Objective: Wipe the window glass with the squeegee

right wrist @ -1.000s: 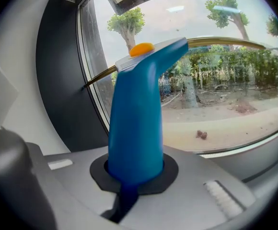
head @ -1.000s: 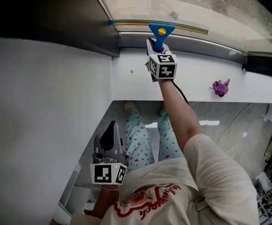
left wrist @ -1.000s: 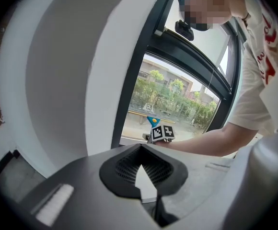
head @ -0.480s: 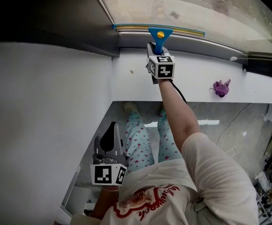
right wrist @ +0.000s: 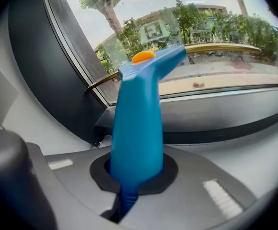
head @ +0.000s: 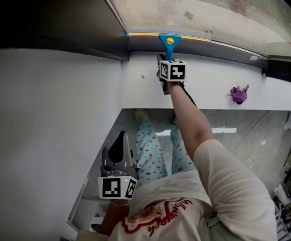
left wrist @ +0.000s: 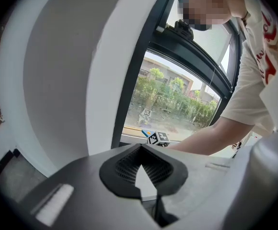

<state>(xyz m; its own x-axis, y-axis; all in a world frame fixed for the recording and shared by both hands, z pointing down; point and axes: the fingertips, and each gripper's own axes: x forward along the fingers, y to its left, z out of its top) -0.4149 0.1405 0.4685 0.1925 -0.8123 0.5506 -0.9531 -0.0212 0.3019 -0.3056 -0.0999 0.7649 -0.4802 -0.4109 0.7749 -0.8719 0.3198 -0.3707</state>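
Here, the right gripper (head: 165, 55) pinches the blue handle of the squeegee (head: 168, 38). Its jaws are closed round the handle's narrow end, and the blade lies along the very foot of the window glass (head: 195, 9), just above the white sill (head: 210, 82). The blade's left end sits in the corner where the dark frame (head: 110, 14) rises from the sill. The left gripper (head: 119, 143) hangs well below the sill beside the person's leg, its jaws pressed together on nothing. A small purple scrap (head: 237, 93) rests on the sill, well to the right of the squeegee.

The stroke looks to be at its bottom limit, so the care now appears to lie in finishing cleanly. The rubber edge should be kept flat on the pane from end to end, with even pressure through the handle so neither tip lifts. It should come off at the frame without dragging water back up. A firm, untwisting grip would help, and any next pass should overlap this strip toward the scrap's side of the sill.
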